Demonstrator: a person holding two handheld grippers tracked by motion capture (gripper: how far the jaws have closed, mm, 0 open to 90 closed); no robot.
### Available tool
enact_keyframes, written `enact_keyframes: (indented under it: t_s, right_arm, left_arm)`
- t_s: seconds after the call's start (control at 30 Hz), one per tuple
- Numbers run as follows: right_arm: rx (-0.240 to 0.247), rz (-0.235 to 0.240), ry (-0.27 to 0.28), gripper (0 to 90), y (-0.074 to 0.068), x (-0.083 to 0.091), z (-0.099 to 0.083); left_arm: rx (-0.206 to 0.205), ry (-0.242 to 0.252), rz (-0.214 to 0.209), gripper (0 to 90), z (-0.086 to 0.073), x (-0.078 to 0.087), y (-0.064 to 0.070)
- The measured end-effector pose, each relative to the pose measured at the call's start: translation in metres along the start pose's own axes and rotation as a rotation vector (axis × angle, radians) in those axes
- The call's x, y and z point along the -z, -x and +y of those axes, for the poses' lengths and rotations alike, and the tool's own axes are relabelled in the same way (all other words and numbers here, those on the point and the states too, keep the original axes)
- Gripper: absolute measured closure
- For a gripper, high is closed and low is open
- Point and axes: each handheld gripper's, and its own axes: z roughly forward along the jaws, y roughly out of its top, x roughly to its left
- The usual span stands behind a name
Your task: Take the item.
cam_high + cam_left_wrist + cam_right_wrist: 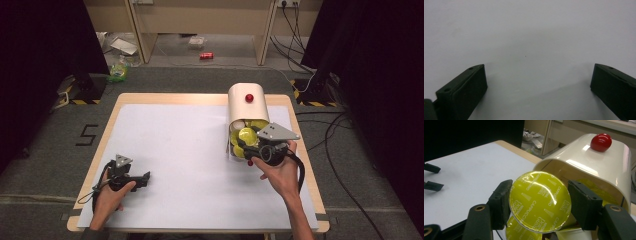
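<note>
A cream dispenser (247,102) with a red knob (249,98) lies on its side at the table's right, its mouth towards me. Yellow-green foil-topped coffee capsules (239,150) fill that mouth. My right gripper (248,144) is at the mouth, shut on one capsule (247,135). In the right gripper view the held capsule (540,202) sits foil-up in the gripper (540,188), in front of the dispenser (596,167); another capsule (524,232) lies below. My left gripper (145,179) rests at the front left, open (539,82) over bare white surface, and the right gripper view also shows it (432,177).
A white sheet (185,145) covers the wooden table. Beyond the table's far edge the floor holds a red can (206,55), a green bag (118,72) and some litter. Cables (330,145) trail on the floor at the right. Black stands flank the table.
</note>
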Motion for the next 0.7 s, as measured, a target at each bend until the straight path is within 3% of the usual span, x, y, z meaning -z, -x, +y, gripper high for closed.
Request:
enact_keyframes:
  t_s: [0.7]
  right_arm:
    - [0.012,0.021,0.018,39.5,-0.0068,0.0011,0.0074]
  left_arm:
    - [0.0,0.0,0.0,0.0,0.0,0.0,0.0]
